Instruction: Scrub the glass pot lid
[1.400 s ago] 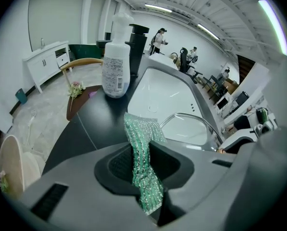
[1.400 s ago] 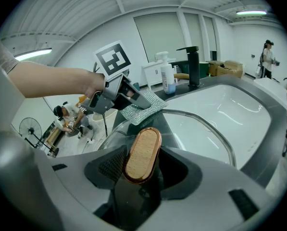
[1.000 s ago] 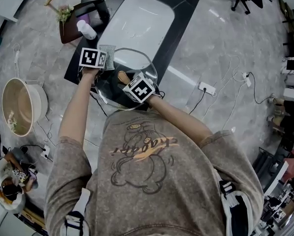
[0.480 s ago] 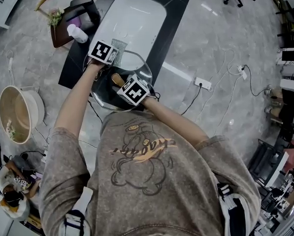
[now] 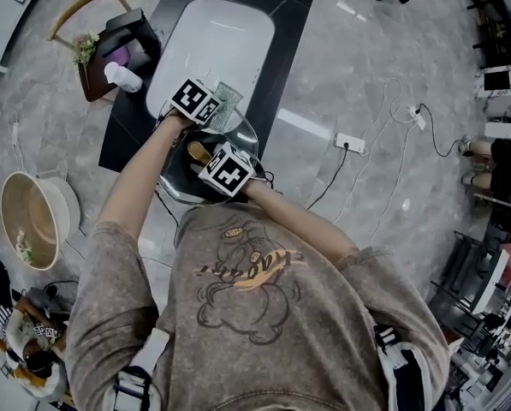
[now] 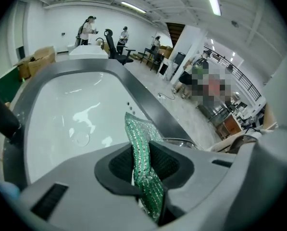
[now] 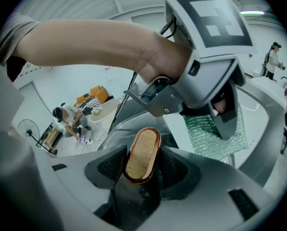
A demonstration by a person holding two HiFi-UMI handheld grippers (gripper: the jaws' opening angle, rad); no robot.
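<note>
**While the lid is gripped by its knob, a scourer is clamped just above it**

Where the head view is filled with grey floor (image 5: 366, 75), a black counter (image 5: 131, 114) is seen at the upper left, with a white sink (image 5: 221, 50) set into it. A beige bowl (image 5: 32, 208) is placed well apart, at the left edge. The glass lid (image 5: 180, 182) is found at the counter's lower end, just below the sink in the frame, and is partly covered by both grippers. The right gripper (image 7: 143, 163) is clenched on the lid's knob (image 7: 144, 148), a wood-faced oval with a copper rim, which is pinched between the two pads. The left gripper (image 6: 143, 166) is shown just above the right one, towards the upper left. It is closed on a green scourer (image 6: 138, 138), whose free end is stuck out beyond the jaws, near the lid's upper rim.
</note>
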